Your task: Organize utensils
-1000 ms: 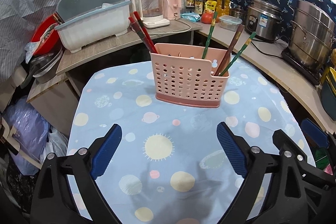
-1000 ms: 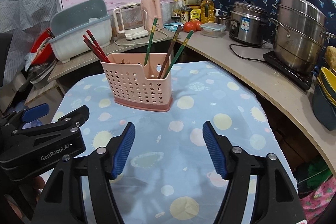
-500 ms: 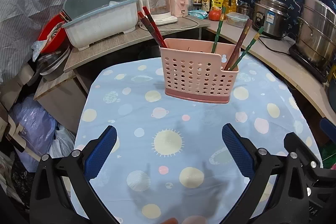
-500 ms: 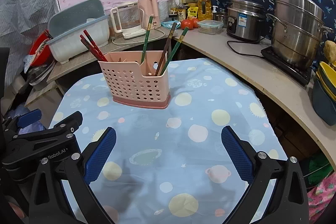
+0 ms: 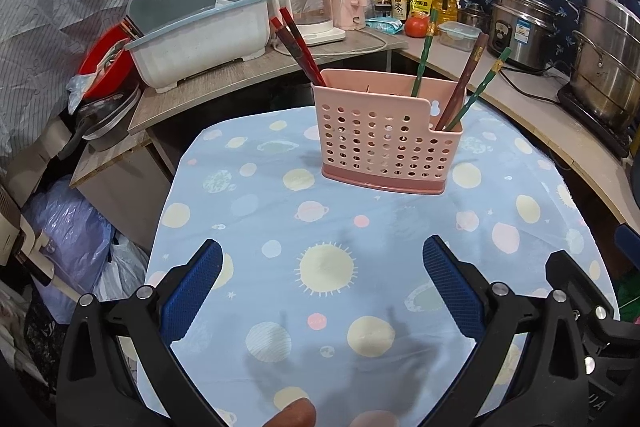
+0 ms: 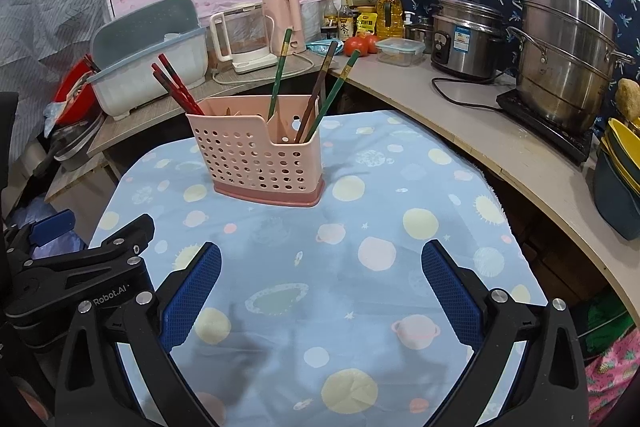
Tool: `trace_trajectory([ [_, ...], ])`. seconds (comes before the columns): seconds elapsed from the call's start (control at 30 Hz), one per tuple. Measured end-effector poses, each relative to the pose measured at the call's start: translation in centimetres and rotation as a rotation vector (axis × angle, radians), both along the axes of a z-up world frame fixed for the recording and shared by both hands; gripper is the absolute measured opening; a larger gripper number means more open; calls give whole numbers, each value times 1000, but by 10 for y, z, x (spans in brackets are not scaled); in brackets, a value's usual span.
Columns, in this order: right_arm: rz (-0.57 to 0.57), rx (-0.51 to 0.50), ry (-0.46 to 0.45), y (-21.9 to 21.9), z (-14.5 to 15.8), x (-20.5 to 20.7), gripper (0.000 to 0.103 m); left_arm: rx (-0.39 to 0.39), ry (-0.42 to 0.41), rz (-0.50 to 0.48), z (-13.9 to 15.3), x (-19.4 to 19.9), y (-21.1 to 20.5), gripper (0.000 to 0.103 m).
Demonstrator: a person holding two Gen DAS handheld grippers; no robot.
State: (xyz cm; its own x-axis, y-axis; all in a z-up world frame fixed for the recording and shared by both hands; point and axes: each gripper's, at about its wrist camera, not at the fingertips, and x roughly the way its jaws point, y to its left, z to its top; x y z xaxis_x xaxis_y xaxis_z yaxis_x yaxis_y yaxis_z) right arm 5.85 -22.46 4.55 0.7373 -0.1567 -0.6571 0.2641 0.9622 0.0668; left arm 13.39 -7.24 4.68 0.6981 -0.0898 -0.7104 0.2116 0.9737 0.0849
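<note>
Down at the near edge of the table, the left gripper (image 5: 322,289) hangs with its blue-padded fingers spread wide and nothing between them, above a sun print on the planet-patterned blue tablecloth (image 5: 340,227). Beside it the right gripper (image 6: 320,287) is likewise spread wide and empty over the same cloth; the left gripper's black frame shows at the lower left of the right wrist view.

Farther out, well apart from both grippers, a pink perforated utensil holder (image 5: 386,143) stands upright on the cloth. Its taller left compartment holds red chopsticks (image 5: 298,47) that lean out to the left. One green chopstick (image 5: 423,57) rises near the middle. The lower right compartment holds a brown chopstick (image 5: 466,81) and a second green chopstick (image 5: 482,87), both tilted to the right.

Beyond the table, a wooden counter carries a grey-blue dish drainer (image 5: 200,31), a clear kettle (image 5: 308,13), a pink kettle (image 5: 348,1), sauce bottles, a tomato (image 5: 417,26), a rice cooker (image 6: 466,37) and a stacked steel steamer pot (image 6: 564,55).
</note>
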Motion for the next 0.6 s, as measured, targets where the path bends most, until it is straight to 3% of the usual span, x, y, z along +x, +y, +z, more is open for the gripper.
trace_trajectory([
  [0.6, -2, 0, 1, -1, -3, 0, 97, 15, 15, 17, -4, 3, 1, 96],
])
